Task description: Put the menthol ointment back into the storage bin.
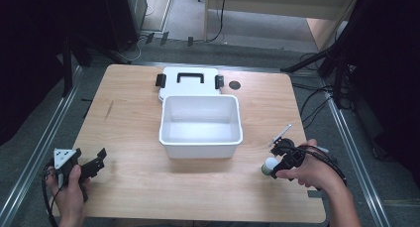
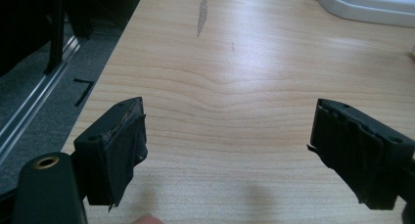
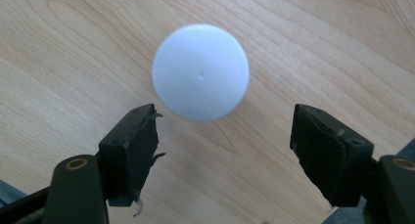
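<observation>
White ball (image 3: 200, 72) on the wooden table (image 1: 133, 177) near our right edge, just ahead of our right gripper (image 3: 225, 150) with jaws spread wide, our left gripper (image 2: 230, 150) likewise open over bare wood, white bin (image 1: 200, 124) at centre, its lid (image 1: 189, 81) behind it.

A light wooden surface (image 1: 129, 133) stands on grey carpeted floor (image 1: 29, 138) between metal rails (image 1: 42, 142), with dark stands (image 1: 341, 63), loose cables (image 1: 317, 100) and a pale wooden bench (image 1: 277, 4) beyond.
</observation>
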Tool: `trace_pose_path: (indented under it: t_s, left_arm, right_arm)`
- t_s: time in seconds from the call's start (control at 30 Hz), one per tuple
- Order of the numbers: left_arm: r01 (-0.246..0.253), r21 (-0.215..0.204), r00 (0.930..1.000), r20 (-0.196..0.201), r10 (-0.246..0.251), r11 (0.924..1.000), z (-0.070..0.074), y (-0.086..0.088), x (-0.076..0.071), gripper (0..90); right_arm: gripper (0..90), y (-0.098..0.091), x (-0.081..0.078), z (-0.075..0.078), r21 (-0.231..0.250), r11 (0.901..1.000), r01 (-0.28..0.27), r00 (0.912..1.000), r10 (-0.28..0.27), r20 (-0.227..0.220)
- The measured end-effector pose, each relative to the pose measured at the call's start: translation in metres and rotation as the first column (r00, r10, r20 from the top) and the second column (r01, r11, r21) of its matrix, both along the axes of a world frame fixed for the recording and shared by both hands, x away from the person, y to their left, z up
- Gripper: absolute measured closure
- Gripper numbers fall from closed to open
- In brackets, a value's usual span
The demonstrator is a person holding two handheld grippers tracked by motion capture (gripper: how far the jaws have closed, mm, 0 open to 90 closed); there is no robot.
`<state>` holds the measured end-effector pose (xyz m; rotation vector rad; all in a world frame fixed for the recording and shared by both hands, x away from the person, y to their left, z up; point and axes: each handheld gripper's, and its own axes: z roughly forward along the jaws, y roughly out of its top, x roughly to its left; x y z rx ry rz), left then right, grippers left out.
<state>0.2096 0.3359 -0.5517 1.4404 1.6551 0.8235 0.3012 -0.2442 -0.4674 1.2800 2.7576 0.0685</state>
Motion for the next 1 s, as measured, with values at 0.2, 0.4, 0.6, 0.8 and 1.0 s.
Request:
trace_pose_path:
  t_s: [0.2, 0.4, 0.6, 0.8, 1.0]
  left_arm:
    - [-0.001, -0.003, 1.0000, 0.002, 0.001, 1.0000, 0.000, 0.000, 0.000, 14.1]
    - [0.000, -0.009, 1.0000, 0.000, 0.000, 1.0000, 0.000, 0.001, 0.000, 14.2]
    - [-0.003, -0.018, 1.0000, 0.001, 0.003, 0.9998, 0.000, 0.001, 0.000, 14.1]
    - [-0.002, -0.013, 1.0000, -0.002, 0.002, 0.9999, 0.000, 0.001, 0.000, 14.1]
    - [0.001, -0.010, 1.0000, -0.005, -0.001, 1.0000, 0.000, 0.001, 0.000, 14.1]
  right_arm:
    - [32.1, 0.012, 0.006, -0.002, -0.005, 0.9997, -0.025, 0.9997, 0.025, 0.001]
    - [36.4, 0.019, 0.013, -0.006, -0.010, 0.9997, -0.022, 0.9997, 0.022, -0.008]
    - [45.3, 0.020, 0.016, -0.011, 0.008, 1.0000, -0.001, 0.9996, 0.001, -0.030]
    - [51.1, 0.021, 0.017, -0.010, 0.010, 0.9999, -0.011, 0.9990, 0.011, -0.043]
    - [51.3, 0.021, 0.017, -0.002, 0.020, 0.9995, -0.025, 0.9992, 0.026, -0.032]
